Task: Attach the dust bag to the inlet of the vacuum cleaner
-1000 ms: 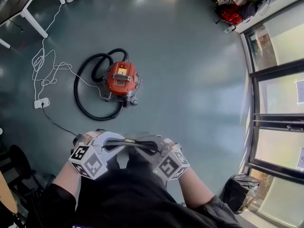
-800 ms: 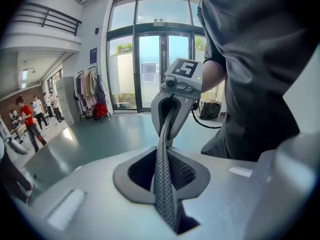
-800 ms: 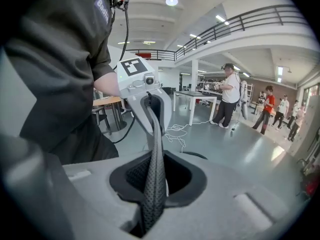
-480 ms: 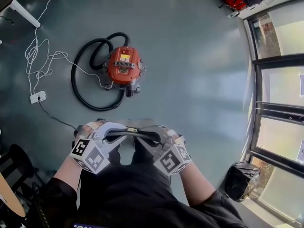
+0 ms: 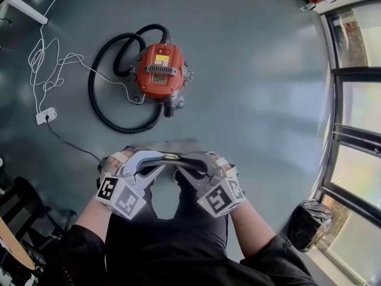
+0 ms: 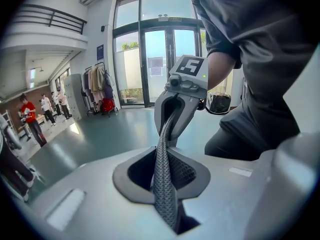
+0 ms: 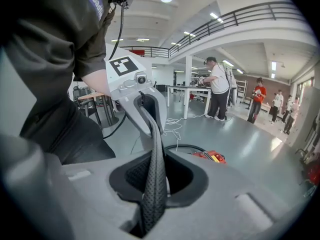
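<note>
An orange vacuum cleaner [image 5: 162, 70] sits on the grey floor with its black hose [image 5: 98, 103] looped to its left; the right gripper view catches it low down as well [image 7: 212, 157]. In front of my body I hold the dust bag [image 5: 169, 159] stretched as a dark mesh band between the two grippers. My left gripper [image 5: 149, 162] is shut on one end [image 6: 167, 194], and my right gripper [image 5: 191, 162] is shut on the other [image 7: 152, 194]. Each gripper view looks along the band to the opposite gripper. Both are well short of the vacuum.
A white cable runs from the vacuum to a power strip [image 5: 46, 116] at the left. Glass doors and windows [image 5: 357, 100] line the right side, with a black bin bag [image 5: 306, 222] by them. Several people [image 7: 217, 86] stand far off by tables.
Both grippers have sunk together with the bag still stretched between them. In the head view the vacuum now lies higher and looks slightly larger.
</note>
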Motion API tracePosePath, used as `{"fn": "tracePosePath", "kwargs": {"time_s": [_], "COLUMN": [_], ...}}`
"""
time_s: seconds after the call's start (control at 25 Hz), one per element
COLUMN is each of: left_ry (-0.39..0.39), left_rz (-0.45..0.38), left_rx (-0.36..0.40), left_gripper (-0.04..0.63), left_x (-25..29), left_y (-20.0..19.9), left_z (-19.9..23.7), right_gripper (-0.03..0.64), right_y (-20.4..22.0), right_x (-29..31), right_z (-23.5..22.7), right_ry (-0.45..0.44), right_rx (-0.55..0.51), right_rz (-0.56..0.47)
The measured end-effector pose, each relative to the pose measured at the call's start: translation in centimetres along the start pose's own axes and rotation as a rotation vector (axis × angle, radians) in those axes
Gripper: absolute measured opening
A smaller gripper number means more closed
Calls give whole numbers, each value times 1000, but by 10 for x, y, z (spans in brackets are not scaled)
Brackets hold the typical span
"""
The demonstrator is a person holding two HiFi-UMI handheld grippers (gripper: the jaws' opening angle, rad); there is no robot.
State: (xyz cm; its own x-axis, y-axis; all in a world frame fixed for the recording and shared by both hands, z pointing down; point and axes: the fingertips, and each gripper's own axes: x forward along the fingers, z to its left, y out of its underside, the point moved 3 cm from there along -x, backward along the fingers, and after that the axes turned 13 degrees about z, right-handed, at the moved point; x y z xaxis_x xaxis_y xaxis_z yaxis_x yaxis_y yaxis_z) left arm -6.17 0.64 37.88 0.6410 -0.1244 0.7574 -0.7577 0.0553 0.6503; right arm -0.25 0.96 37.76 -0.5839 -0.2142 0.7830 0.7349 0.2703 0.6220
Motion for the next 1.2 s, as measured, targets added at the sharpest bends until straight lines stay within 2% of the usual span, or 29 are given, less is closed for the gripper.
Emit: {"fn": "tracePosePath", "kwargs": {"time_s": [0.56, 1.2], "left_ry": [-30, -14], "left_rz": [13, -4], "left_rx": [-27, -83], "left_gripper": [63, 64], "left_x": [69, 163], "left_y": [37, 118], "left_z": [12, 34], "right_gripper": [32, 35], "right_y": [53, 118], "right_x": [57, 156], "right_z": [-24, -49], "right_ry": [-6, 15], "right_rx": [-18, -28], "right_rz": [-16, -12]}}
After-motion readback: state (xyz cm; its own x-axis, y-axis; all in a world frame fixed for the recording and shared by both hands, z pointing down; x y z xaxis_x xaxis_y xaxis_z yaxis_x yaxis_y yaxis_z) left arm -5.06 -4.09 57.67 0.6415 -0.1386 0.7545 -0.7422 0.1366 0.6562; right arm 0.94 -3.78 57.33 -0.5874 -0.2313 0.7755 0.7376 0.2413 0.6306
